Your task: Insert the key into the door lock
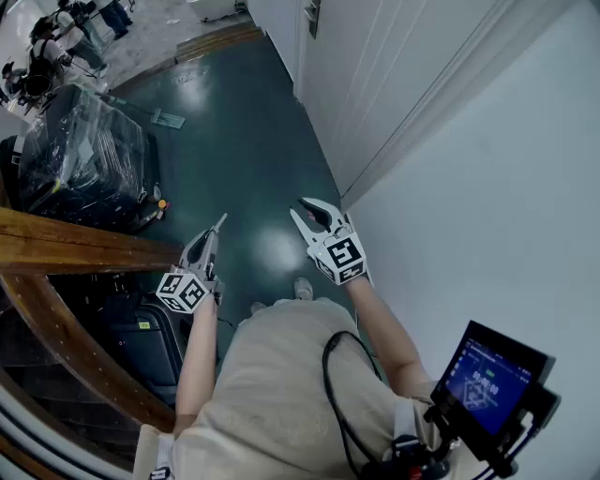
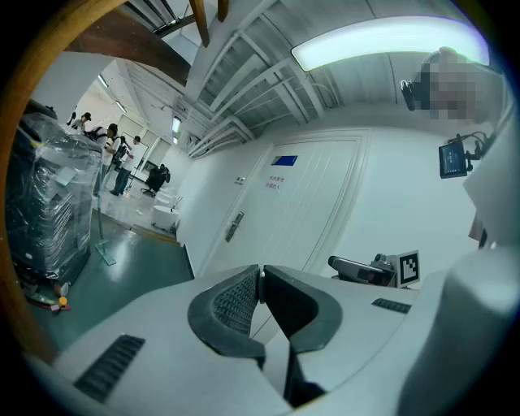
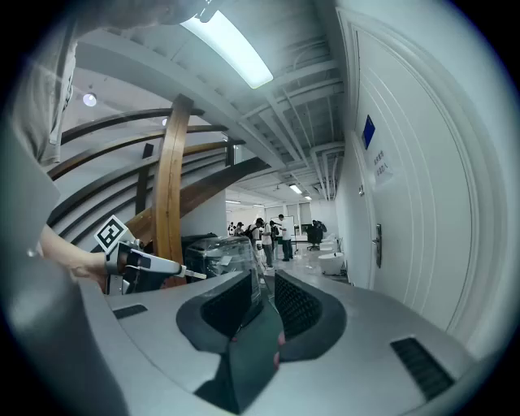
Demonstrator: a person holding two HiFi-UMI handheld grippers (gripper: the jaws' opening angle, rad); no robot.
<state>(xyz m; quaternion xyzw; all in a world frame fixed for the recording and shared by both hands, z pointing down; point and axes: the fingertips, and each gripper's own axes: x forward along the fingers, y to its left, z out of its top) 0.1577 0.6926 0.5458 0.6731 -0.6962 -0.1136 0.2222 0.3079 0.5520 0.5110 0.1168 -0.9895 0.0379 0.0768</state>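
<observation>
The white door [image 1: 375,75] stands along the right of the corridor. Its metal handle and lock plate [image 2: 234,226] show in all three views, small and far ahead [image 3: 378,244] and at the top of the head view [image 1: 312,19]. My left gripper [image 1: 217,228] is shut, its jaws meeting at the tips [image 2: 260,272]. A thin silver key [image 3: 191,275] sticks out of it, seen from the right gripper view. My right gripper [image 1: 298,207] is open with nothing between its jaws [image 3: 262,276]. Both grippers are held level in mid-air, well short of the door.
A plastic-wrapped load [image 1: 84,159] sits on the dark green floor [image 1: 253,169] at left. A curved wooden rail [image 1: 75,248] runs beside my left arm. A plain white wall [image 1: 487,206] is close on the right. Several people [image 3: 268,236] stand far down the corridor.
</observation>
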